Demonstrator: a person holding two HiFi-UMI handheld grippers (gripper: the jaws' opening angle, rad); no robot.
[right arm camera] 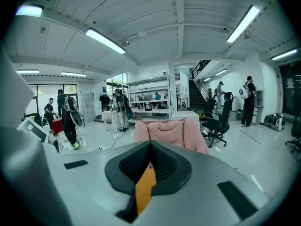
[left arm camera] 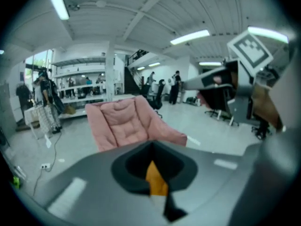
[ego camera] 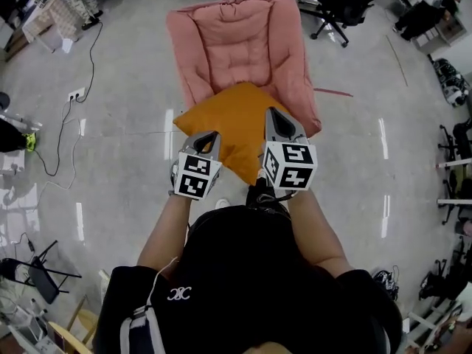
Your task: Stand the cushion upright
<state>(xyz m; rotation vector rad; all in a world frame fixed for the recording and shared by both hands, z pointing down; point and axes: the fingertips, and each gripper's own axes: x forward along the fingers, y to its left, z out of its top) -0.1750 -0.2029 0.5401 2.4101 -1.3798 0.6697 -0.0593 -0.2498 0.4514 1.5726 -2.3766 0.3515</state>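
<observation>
An orange cushion (ego camera: pixel 236 116) lies flat on the front of the seat of a pink padded chair (ego camera: pixel 236 43), one corner sticking out over the seat's near edge. My left gripper (ego camera: pixel 212 134) hovers over the cushion's near left edge with its jaws together. My right gripper (ego camera: pixel 274 111) is over the cushion's right side, jaws also together. In the left gripper view only a sliver of cushion (left arm camera: pixel 156 180) shows in the slit below the closed tips (left arm camera: pixel 151 145), with the chair (left arm camera: pixel 127 124) behind. The right gripper view shows the same: cushion (right arm camera: pixel 145 187), gripper (right arm camera: pixel 150 145), chair (right arm camera: pixel 169 132).
Black office chairs (ego camera: pixel 339 6) stand behind the pink chair at the right. A black cable (ego camera: pixel 88 65) runs over the grey floor to a socket strip (ego camera: pixel 76 93) at the left. Shelves (right arm camera: pixel 150 98) and standing people (right arm camera: pixel 66 117) are far back.
</observation>
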